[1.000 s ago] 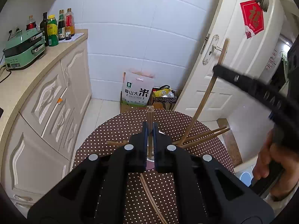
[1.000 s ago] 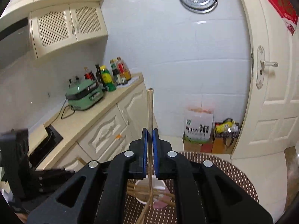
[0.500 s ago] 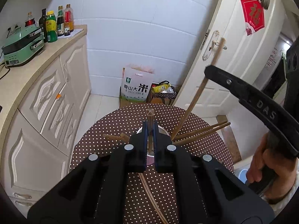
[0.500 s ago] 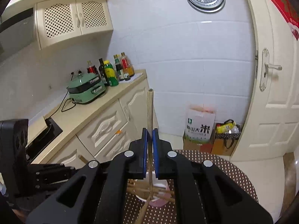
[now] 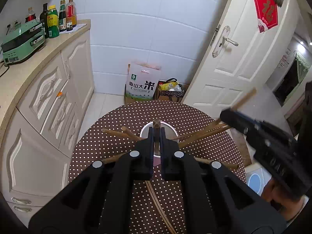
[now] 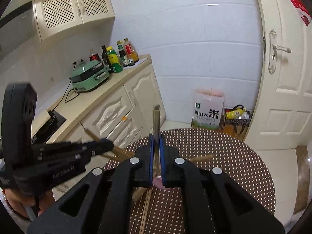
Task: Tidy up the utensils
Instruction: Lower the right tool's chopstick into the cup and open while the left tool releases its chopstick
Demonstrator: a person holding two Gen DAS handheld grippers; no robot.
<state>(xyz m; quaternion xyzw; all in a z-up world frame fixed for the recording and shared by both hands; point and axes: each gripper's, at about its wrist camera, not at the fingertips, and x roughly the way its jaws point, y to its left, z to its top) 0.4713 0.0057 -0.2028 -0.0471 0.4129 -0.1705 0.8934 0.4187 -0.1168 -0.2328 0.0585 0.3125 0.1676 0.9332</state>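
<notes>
Chopsticks clamped in both grippers' closed fingers — left gripper, right gripper — poised above the cup, likely for dropping in upright.

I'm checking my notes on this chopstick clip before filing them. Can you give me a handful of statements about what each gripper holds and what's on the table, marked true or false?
1. The left gripper is shut on a chopstick. True.
2. The right gripper is open and holds nothing. False: it is shut on a chopstick that sticks up past its fingertips.
3. The table has a brown cloth with pale dots. True.
4. The white cup lies tipped on the floor. False: it stands on the table, beyond the left gripper.
5. Several chopsticks lie spread around the cup. True.
6. The green appliance sits on the dotted table. False: it is on the counter.
</notes>
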